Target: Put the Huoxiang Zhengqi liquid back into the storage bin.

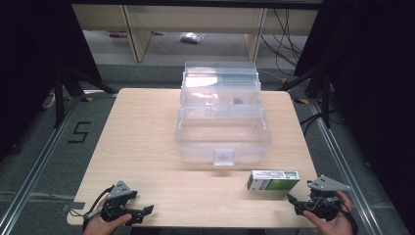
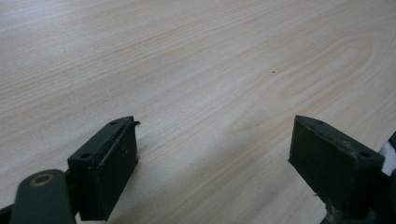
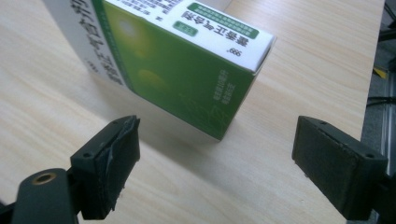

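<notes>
A green-and-white carton (image 1: 273, 180) lies on the table (image 1: 147, 137) before an open clear plastic box (image 1: 222, 129); the right tongs (image 1: 299, 203) rest near it, the left tongs (image 1: 139, 211) well apart.

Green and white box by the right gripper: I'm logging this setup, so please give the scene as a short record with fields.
box: green and white carton lying on the table, near its front right edge
bin: clear plastic bin behind the box, lid swung open toward the far side
right gripper: jaws open, box just ahead of them, not touched
left gripper: jaws open over bare wood, nothing between them
hands: one on each gripper at the near table edge
</notes>
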`<state>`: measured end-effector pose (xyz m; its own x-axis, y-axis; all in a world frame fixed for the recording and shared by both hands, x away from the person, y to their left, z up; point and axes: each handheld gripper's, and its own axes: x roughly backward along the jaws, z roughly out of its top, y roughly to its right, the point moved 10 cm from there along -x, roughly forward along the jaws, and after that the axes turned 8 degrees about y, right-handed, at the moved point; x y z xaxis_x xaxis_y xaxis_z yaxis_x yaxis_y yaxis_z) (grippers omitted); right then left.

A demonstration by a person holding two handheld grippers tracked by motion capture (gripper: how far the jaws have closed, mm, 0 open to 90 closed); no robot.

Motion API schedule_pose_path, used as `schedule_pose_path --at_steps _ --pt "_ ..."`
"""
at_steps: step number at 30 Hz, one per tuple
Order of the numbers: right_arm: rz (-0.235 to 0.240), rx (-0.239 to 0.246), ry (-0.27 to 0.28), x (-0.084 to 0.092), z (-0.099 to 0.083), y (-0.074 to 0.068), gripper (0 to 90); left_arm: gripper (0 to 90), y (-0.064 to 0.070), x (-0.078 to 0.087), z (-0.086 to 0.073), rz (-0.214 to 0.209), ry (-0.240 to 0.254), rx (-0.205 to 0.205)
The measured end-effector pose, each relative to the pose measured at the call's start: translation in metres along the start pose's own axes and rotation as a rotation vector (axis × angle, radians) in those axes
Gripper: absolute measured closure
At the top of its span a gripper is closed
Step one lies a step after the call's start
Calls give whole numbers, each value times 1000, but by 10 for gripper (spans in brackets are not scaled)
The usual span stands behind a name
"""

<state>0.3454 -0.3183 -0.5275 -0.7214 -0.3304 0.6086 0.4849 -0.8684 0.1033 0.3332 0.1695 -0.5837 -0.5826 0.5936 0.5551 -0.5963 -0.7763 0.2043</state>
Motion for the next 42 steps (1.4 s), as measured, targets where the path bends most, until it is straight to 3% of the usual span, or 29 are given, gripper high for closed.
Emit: schedule_pose_path --at_steps 2,4,5,8,9,10,13,15,17,19,21,27,28,30,32,42 --pt "10 29 -7 4 4 0 161 148 0 1 -1 -2 -16 -8" --pt "19 17 -22 7 7 -3 161 148 1 0 -1 -2 -7 -3" --pt "27 53 -9 7 10 -2 161 149 1 0 0 -3 -8 -1" --pt "39 66 -37 10 14 -4 161 149 1 0 -1 2 -8 9" --pt "45 96 -33 9 17 -3 161 149 1 0 -1 1 -7 8" --pt "70 96 -51 10 19 -5 163 148 1 0 0 2 -6 8" --pt "73 86 -57 9 21 -7 163 148 1 0 -1 0 -9 7" --pt "83 126 -60 7 26 -6 164 149 0 1 -1 0 -16 -3" --pt "84 111 -63 7 27 -8 164 149 0 0 0 3 -7 8" --pt "95 140 -73 6 30 -8 164 148 -1 2 -2 -2 -25 -12" --pt "99 159 -83 5 33 -9 165 149 1 0 0 0 -8 7" --pt "121 212 -114 2 44 -11 167 149 1 1 -1 1 -9 6" --pt "133 228 -121 1 48 -13 168 148 0 2 -2 -1 -23 -10" --pt "138 229 -127 1 49 -15 169 148 0 0 -1 3 -8 6" --pt "159 274 -134 -2 56 -18 170 148 1 0 -1 -1 -8 4" --pt "204 350 -179 -11 70 -27 172 149 1 0 -1 -1 -9 4"
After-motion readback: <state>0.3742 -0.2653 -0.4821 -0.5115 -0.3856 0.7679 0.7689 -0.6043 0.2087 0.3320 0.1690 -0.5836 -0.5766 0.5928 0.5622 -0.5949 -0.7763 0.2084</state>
